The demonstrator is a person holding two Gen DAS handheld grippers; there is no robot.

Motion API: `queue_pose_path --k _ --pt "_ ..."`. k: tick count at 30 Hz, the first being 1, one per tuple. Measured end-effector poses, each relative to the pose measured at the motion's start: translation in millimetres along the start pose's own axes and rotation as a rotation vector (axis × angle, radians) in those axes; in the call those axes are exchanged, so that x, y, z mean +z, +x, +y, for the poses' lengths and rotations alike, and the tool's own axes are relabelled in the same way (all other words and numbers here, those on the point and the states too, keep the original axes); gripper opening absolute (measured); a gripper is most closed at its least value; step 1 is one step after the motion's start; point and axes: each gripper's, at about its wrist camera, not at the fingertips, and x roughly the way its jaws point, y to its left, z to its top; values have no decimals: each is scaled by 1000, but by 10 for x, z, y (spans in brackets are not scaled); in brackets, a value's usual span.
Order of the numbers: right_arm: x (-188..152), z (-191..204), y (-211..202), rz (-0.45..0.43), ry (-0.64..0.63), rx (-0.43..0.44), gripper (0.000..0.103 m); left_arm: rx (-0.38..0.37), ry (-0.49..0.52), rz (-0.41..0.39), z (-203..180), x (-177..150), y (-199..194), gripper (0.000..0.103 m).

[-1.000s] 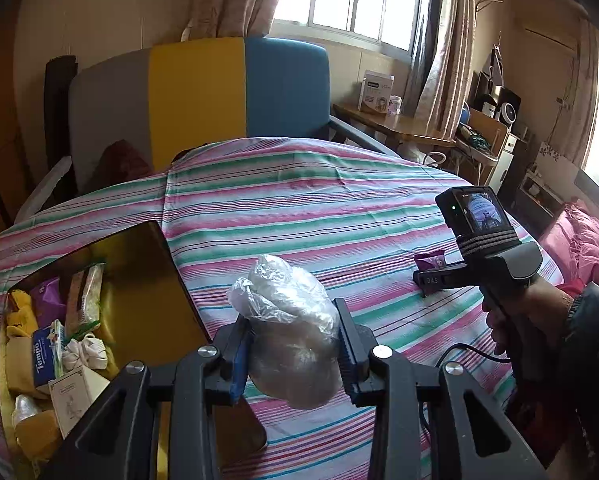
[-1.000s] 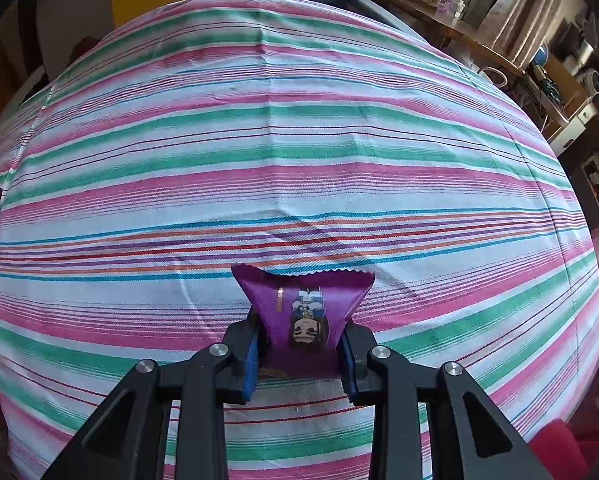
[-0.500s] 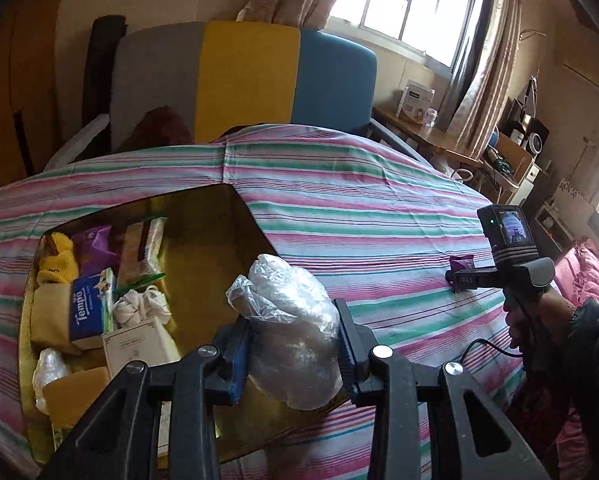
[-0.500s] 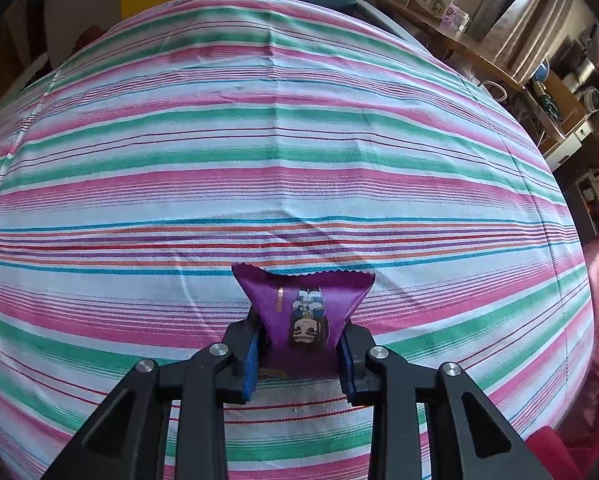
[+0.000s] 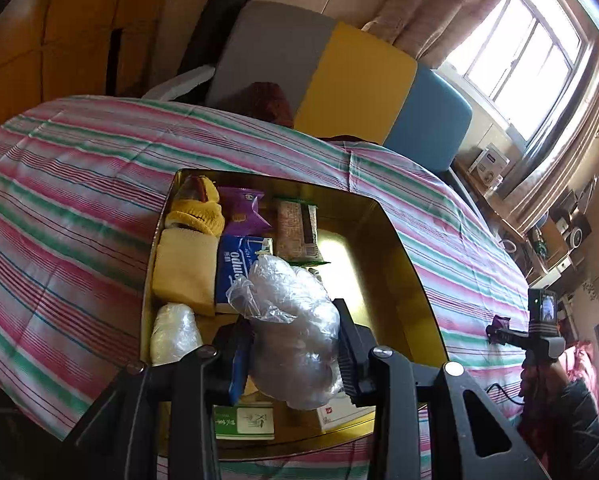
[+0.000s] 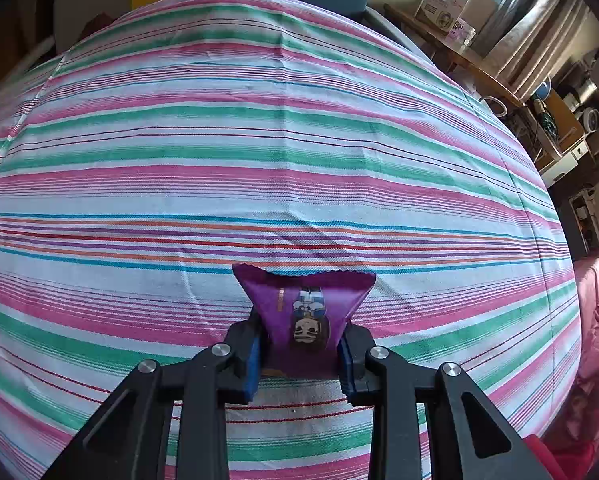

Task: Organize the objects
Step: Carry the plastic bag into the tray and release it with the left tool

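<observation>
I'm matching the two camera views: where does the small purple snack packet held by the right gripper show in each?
Left wrist: purple snack packet far right, tiny, at the right gripper's tip.
Right wrist: lower centre, large, clamped between the jaws.
Shared landmark: striped tablecloth.

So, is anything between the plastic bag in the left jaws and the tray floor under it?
Partly. The plastic bag hangs over the tray, with small boxes beneath it. The bare floor to its right looks free.

Tablecloth pink, green, white stripes; tray gold; packet purple; towel yellow.
</observation>
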Motion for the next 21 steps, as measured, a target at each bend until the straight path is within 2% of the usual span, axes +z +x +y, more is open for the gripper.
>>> queue_pose_path --k 6,12,21 --pt "-22 37 -88 -1 -7 -1 31 -87 34 76 -414 250 417 36" --pt "-38 56 -120 -1 -10 1 32 -108 51 177 -757 586 1045 36" --pt "-67 42 -108 -1 -16 4 32 -3 115 280 -895 790 1868 36"
